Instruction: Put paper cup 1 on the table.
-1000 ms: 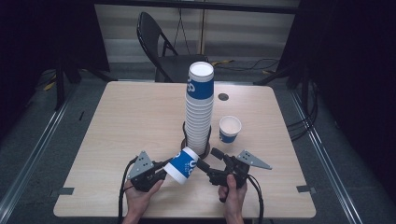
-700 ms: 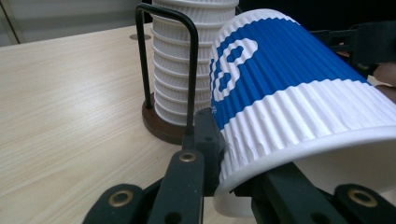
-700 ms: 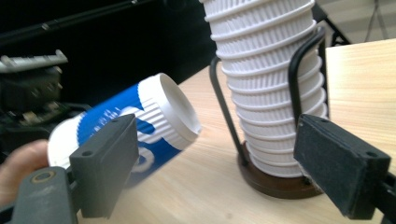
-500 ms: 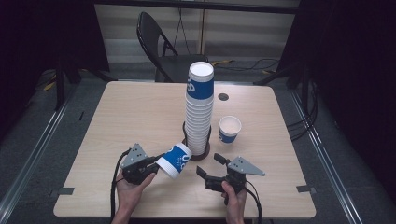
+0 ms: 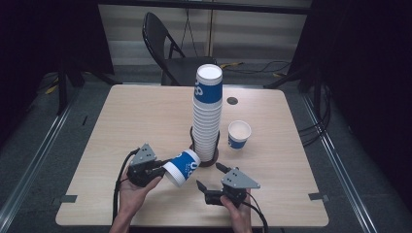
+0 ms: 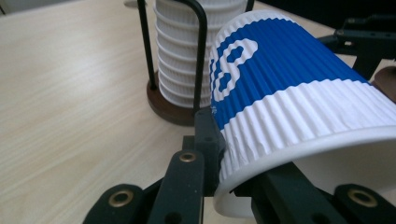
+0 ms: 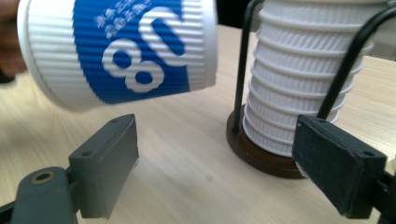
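— Pale wood table (image 5: pixel 136 116), dark room around it. What has the left gripper (image 5: pixel 160 167) got?
— Its jaws are clamped on the rim of a blue-and-white paper cup (image 5: pixel 182 166), tipped on its side above the table, base toward two o'clock.
— And the right gripper (image 5: pixel 210 176)?
— Jaws spread wide, nothing between them, at about four o'clock from the cup.
— Beyond that?
— At the cup's one o'clock, the tall cup stack (image 5: pixel 208 111) in its wire holder (image 5: pixel 204 156). A single cup (image 5: pixel 239 134) stands upright at the stack's three o'clock.
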Tool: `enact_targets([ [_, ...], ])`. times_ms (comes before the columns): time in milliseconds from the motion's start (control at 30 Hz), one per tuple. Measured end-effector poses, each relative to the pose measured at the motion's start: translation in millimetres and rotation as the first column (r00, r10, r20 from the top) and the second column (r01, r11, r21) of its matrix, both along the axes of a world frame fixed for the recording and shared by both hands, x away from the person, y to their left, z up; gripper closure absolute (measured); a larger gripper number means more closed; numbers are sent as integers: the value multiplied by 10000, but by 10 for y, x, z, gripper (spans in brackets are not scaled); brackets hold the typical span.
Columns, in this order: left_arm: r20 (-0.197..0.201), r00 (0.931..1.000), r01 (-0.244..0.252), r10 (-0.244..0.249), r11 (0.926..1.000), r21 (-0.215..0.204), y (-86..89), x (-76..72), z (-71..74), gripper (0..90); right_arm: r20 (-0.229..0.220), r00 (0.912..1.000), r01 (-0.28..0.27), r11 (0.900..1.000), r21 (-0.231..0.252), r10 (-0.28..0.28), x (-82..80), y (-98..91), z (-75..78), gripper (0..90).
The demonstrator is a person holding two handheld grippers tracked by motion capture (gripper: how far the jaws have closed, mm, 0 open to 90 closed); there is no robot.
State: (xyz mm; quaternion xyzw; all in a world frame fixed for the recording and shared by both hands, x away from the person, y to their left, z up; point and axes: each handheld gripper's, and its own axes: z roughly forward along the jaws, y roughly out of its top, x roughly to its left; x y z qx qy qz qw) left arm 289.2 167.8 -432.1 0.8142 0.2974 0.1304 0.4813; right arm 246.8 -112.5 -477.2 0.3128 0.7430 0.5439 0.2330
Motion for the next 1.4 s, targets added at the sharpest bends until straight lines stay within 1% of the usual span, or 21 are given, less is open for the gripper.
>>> enact_targets([
  [67,-181,9998,122,-119,9998,143,-27,12,44,849,-77,9991,-416,9983,-411,413,-26,39,16,152],
  [133,-330,9991,260,-256,9996,114,-31,26,57,850,72,9985,-533,9973,-501,537,-41,52,25,141],
  [167,-578,9979,312,-300,9993,213,-53,43,83,850,293,9967,-727,9941,-808,753,-57,80,42,139],
  [300,-889,9950,505,-465,9978,426,-88,67,117,850,558,9949,-759,9889,-1278,836,-59,106,51,137],
  [333,-808,9957,502,-449,9967,644,-95,77,132,850,633,9940,-799,9874,-1369,892,-60,112,51,135],
  [367,-1149,9917,649,-571,9957,660,-120,95,139,849,716,9932,-798,9843,-1574,920,-65,119,46,135],
  [533,-1464,9877,671,-554,9948,765,-143,130,139,849,896,9908,-817,9760,-2017,1015,-79,141,26,136],
  [600,-1601,9856,717,-551,9924,1001,-156,157,139,849,1034,9898,-731,9728,-2197,977,-86,155,19,135],
  [667,-2020,9778,827,-558,9884,1275,-159,204,156,849,1202,9877,-664,9636,-2591,1004,-87,174,20,136],
  [800,-2211,9730,1003,-659,9838,1486,-185,231,173,848,1305,9868,-541,9538,-2957,964,-89,203,32,138],
  [833,-2286,9712,1048,-664,9815,1602,-195,240,184,849,1475,9844,-442,9457,-3220,962,-92,220,42,137],
  [900,-2334,9704,1048,-626,9794,1729,-210,241,188,849,1590,9822,-423,9421,-3327,1002,-95,227,47,137],
  [933,-2331,9705,1040,-625,9798,1705,-214,244,187,849,1887,9766,-302,9345,-3547,1032,-106,249,53,137],
  [1000,-2450,9670,1154,-699,9775,1765,-233,247,192,849,1937,9764,-191,9318,-3626,954,-104,265,55,137],
  [1033,-2501,9655,1202,-727,9762,1804,-240,248,196,849,2060,9727,-198,9220,-3868,1073,-107,281,51,137],
  [1100,-2859,9545,1435,-848,9710,1911,-279,263,190,849,2248,9669,-209,9152,-4024,1209,-117,292,49,138],
  [1133,-2859,9545,1435,-848,9710,1911,-279,263,190,849,2336,9639,-190,9076,-4194,1281,-125,301,48,138],
  [1167,-3096,9456,1714,-1002,9622,2119,-324,286,183,850,2442,9611,-125,9038,-4277,1288,-135,309,46,138],
  [1267,-3186,9427,1755,-985,9589,2230,-374,298,179,850,2542,9565,-203,9016,-4321,1433,-147,321,38,138],
  [1300,-3259,9406,1786,-954,9552,2359,-408,306,179,850,2650,9530,-124,8926,-4506,1470,-154,333,25,136],
  [1400,-3309,9382,1844,-1015,9556,2298,-431,311,172,850,2704,9515,-110,8943,-4474,1470,-158,329,23,135],
])
